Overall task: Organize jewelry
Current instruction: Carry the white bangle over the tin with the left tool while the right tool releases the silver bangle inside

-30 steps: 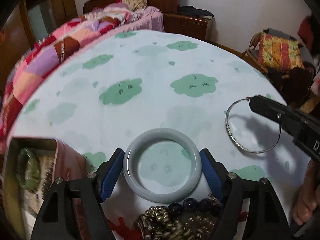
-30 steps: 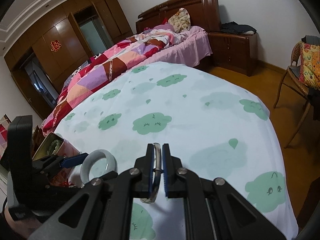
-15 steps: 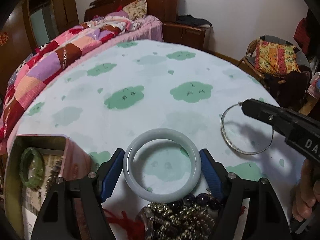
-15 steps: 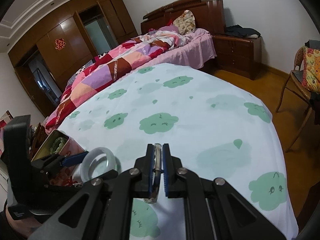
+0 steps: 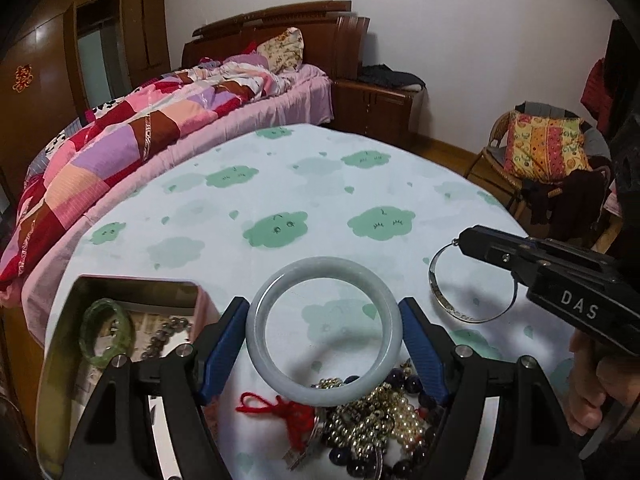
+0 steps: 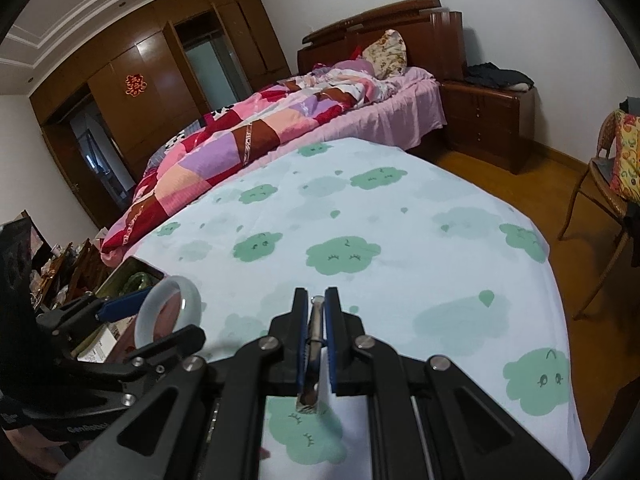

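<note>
My left gripper (image 5: 324, 316) is shut on a pale grey-green jade bangle (image 5: 323, 332) and holds it above the table; the bangle also shows in the right wrist view (image 6: 168, 310). My right gripper (image 6: 315, 300) is shut on a thin silver bangle (image 6: 314, 344), which hangs from its tips at the right of the left wrist view (image 5: 472, 284). An open tin box (image 5: 60, 360) at the lower left holds a green bangle (image 5: 106, 332) and dark beads. A heap of bead necklaces (image 5: 372, 420) with a red tassel (image 5: 280, 408) lies under the jade bangle.
The round table (image 5: 280, 184) has a white cloth with green clouds. A bed with a patchwork quilt (image 5: 140, 128) stands behind it at the left. A chair with a colourful cushion (image 5: 544, 148) stands at the right, a wooden nightstand (image 6: 488, 120) at the back.
Both grippers have risen with their bangles. The tin box and the bead heap show more fully below the left gripper.
</note>
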{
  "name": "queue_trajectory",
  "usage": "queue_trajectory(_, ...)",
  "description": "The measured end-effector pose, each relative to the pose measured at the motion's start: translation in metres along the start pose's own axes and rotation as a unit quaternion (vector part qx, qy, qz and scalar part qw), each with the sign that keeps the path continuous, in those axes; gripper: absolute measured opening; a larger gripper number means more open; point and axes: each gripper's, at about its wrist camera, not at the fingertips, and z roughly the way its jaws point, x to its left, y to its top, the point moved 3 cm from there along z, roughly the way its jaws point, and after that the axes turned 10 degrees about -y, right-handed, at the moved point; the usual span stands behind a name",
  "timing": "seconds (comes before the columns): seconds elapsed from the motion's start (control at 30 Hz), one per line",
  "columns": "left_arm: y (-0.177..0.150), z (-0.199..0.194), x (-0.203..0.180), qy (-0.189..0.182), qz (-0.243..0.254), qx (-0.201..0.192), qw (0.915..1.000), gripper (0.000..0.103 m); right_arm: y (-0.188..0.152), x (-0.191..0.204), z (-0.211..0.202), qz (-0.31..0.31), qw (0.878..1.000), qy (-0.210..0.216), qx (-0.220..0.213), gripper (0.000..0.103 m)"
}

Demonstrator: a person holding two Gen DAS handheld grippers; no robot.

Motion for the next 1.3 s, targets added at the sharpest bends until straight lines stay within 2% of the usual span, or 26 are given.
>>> queue_trajectory(0.43, -0.004, -0.044, 0.019, 0.018, -0.013, -0.032, 0.9992, 0.076, 0.005, 0.03, -0.019, -0.025, 0.999, 0.017, -0.017, 0.011)
queue_trajectory(0.83, -0.018, -0.078, 0.061, 0.049, -0.05, -0.052, 0.9962, 0.076, 0.019, 0.084, -0.031, -0.077, 0.995, 0.045, -0.035, 0.011)
queue_trajectory(1.3, -0.041, -0.094, 0.109, 0.093, -0.091, -0.051, 0.9902, 0.076, 0.022, 0.14, -0.023, -0.122, 0.989, 0.083, -0.032, 0.011)
